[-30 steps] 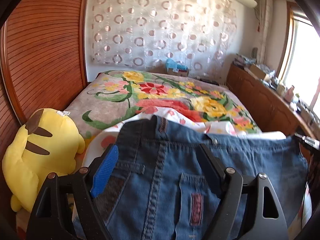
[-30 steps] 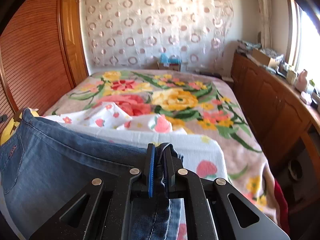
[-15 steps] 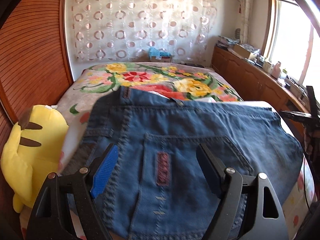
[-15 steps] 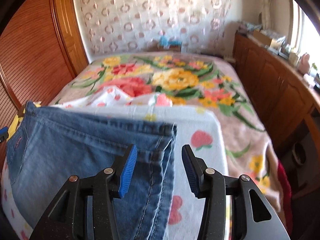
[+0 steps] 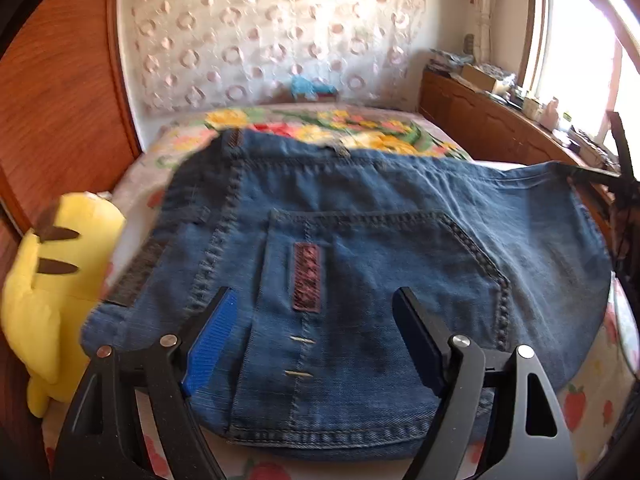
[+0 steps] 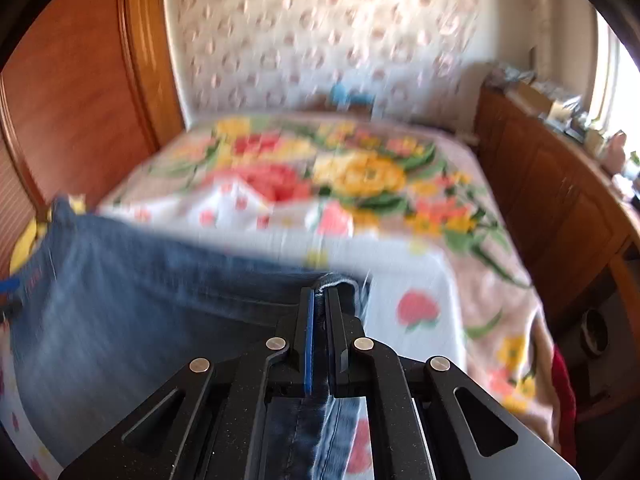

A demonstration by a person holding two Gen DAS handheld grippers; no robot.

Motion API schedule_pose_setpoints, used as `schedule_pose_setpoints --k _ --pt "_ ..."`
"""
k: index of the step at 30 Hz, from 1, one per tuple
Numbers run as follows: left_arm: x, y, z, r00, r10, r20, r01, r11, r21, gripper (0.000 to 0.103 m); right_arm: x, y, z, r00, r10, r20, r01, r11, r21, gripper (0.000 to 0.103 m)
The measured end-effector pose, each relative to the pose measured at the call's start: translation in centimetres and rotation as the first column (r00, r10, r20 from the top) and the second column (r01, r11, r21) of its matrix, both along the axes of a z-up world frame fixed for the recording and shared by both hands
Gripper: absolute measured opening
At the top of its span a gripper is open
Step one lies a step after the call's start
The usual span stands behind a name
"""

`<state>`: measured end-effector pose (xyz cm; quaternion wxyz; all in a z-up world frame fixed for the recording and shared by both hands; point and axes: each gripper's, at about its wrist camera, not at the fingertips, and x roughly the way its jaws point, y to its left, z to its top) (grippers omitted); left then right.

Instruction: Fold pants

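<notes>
The folded blue jeans are spread on the strawberry-print sheet directly ahead of and beneath the left gripper, whose jaws are held wide apart above the back pocket, nothing being pinched; the right gripper, its jaws having just closed, is clamped on the denim's right corner edge; a yellow plush toy is seen left of the left gripper; the flowered blanket lies beyond.
</notes>
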<state>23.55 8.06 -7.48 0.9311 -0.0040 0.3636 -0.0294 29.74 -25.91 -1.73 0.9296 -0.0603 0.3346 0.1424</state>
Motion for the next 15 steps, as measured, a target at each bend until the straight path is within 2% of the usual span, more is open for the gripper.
schedule_pose_setpoints --k 3,7,9,11,15 --pt "-0.7 -0.3 0.5 0.998 0.014 0.060 -0.017 0.999 0.045 0.081 0.9 -0.2 0.1 1.000 -0.020 -0.007 0.020 1.000 -0.012 0.005" --pt "-1.1 0.0 0.7 0.998 0.003 0.056 -0.004 1.000 0.021 0.081 1.2 -0.5 -0.7 0.999 -0.036 -0.039 0.035 0.999 -0.019 0.005" --pt "-1.3 0.0 0.8 0.999 -0.009 0.046 0.008 1.000 0.017 0.081 0.6 -0.8 -0.3 0.999 -0.037 -0.040 0.037 0.999 0.006 0.013" --pt "-1.7 -0.2 0.9 0.999 -0.020 0.039 0.020 1.000 0.009 0.081 -0.5 -0.9 0.1 0.998 -0.057 -0.038 0.057 0.998 0.008 0.039" --pt "-2.8 -0.7 1.4 0.998 -0.038 0.042 0.039 0.999 -0.018 0.081 -3.5 -1.3 0.4 0.997 -0.060 -0.046 0.061 0.998 0.033 0.045"
